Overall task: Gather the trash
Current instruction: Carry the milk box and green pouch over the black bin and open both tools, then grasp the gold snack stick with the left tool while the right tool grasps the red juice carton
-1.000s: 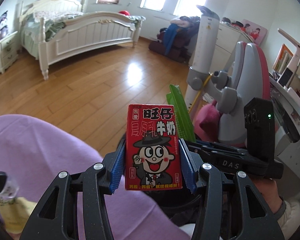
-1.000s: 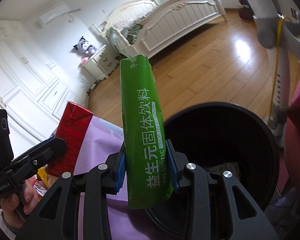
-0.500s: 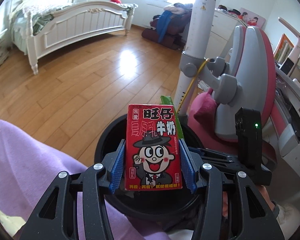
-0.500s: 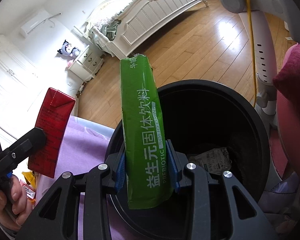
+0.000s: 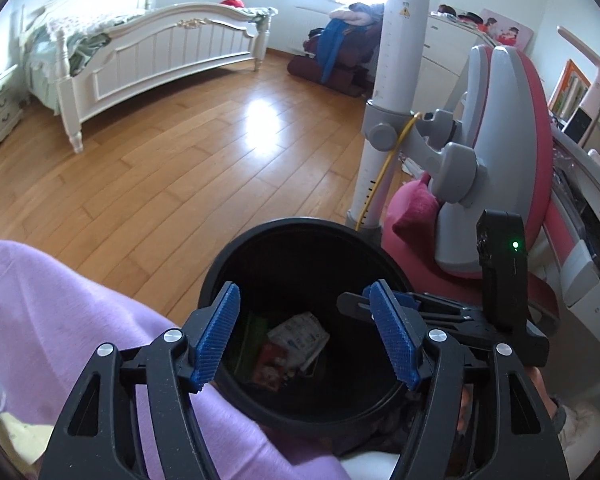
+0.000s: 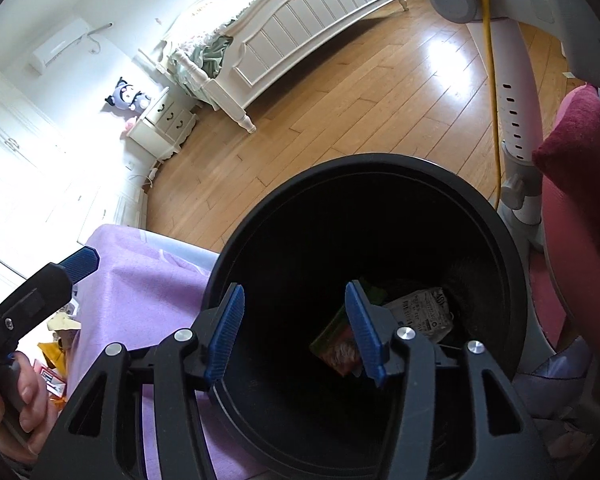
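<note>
A round black trash bin [image 5: 236,252] stands beside the purple-covered table; it also shows in the right wrist view [image 6: 496,240]. My left gripper [image 5: 306,334] is open and empty above the bin's mouth. My right gripper [image 6: 296,332] is open and empty above the bin too. At the bin's bottom lie the red milk carton [image 5: 270,366], the green drink sachet [image 5: 252,340] and a crumpled white wrapper [image 5: 302,334]. In the right wrist view the carton [image 6: 336,348] and the wrapper [image 6: 424,312] show between and beside my fingers.
The purple tablecloth [image 5: 60,320] is at the left, with more wrappers [image 6: 56,356] on the table's far side. A pink and grey chair [image 5: 500,152] and a white pole [image 5: 392,100] stand right of the bin. Wooden floor and a white bed [image 5: 160,44] lie beyond.
Both grippers have opened over the bin. The red carton and the green sachet have dropped from them and now lie at the bin's bottom.
</note>
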### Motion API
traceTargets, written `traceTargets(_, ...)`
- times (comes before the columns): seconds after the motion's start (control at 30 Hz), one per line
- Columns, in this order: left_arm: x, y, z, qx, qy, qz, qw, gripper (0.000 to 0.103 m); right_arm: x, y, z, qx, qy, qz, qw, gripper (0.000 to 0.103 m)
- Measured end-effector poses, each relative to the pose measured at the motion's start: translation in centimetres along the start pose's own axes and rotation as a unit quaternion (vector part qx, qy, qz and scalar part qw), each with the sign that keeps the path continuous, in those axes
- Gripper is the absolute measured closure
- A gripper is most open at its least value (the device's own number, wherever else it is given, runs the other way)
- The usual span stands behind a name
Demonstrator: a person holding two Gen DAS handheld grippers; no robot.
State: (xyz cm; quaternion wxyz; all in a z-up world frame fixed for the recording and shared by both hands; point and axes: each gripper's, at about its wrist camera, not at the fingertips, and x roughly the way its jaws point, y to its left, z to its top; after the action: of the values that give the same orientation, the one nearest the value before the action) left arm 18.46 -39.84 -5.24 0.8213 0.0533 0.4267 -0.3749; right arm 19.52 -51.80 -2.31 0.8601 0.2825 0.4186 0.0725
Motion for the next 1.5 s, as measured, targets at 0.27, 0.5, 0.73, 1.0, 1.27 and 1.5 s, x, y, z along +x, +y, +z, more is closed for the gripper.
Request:
traceTargets(0.27, -6.2, 2.7, -2.0, -0.033, -0.045, 0.019, 0.9983, 0.027, -0.8, 5.1, -0.5, -0.065, -0.009, 0.010, 0.998, 0.050)
traceTargets(0.5, -14.1, 8.0, -5.0, -0.088, -0.093, 0.049, 0.9906, 0.027, -1.2, 11.2, -1.8, -0.120, -0.011, 0.048, 0.992, 0.050)
traceTargets(0.73, -21.4, 14.1, -9.6, -0.124, -0.104, 0.097, 0.9820, 0.027, -0.9, 17.2, -3.5, -0.179, 0.004, 0.088, 0.980, 0.050)
traceTargets(1.0, -27.4, 21.2, -15.0, -0.167, -0.091, 0.131, 0.9729, 0.027, -0.1, 25.7, -6.9, -0.274, 0.035, 0.136, 0.951, 0.050)
traceTargets(1.27, -28.5, 26.8, -20.0, -0.265, -0.084, 0.093, 0.9562, 0.031, 1.4, 32.6, -11.3, -0.386, 0.065, 0.156, 0.907, 0.050)
traceTargets(1.5, -25.7, 28.4, -21.5, -0.306, -0.069, 0.055, 0.9478, 0.038, 3.3, 35.2, -13.8, -0.469, 0.080, 0.127, 0.870, 0.050)
